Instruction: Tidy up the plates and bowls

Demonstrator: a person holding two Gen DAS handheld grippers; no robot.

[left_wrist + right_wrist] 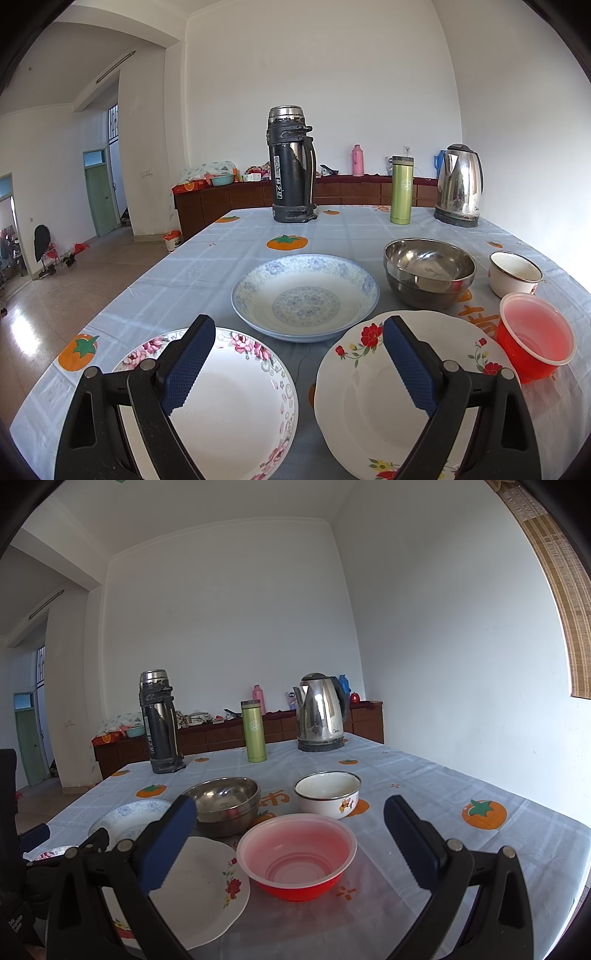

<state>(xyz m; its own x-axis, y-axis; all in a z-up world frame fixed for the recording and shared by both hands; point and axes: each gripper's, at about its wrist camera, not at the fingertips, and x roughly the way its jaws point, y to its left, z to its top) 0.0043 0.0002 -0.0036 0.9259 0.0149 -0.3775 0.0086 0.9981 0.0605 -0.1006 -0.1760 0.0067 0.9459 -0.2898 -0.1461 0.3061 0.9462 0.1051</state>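
Your left gripper [299,360] hung with jaws apart over two flowered plates, pink plate [229,398] and red plate [373,398], at the tabletop's near edge. Your right gripper [290,843] gaped empty around the red bowl [297,854], steel bowl [225,805] and white bowl [327,794] behind it.

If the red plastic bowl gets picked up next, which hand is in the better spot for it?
Probably the right. The right gripper is open with the red plastic bowl straight ahead between its fingers. The left gripper, also open, faces the gap between two flowered plates, with that bowl off at its right edge.
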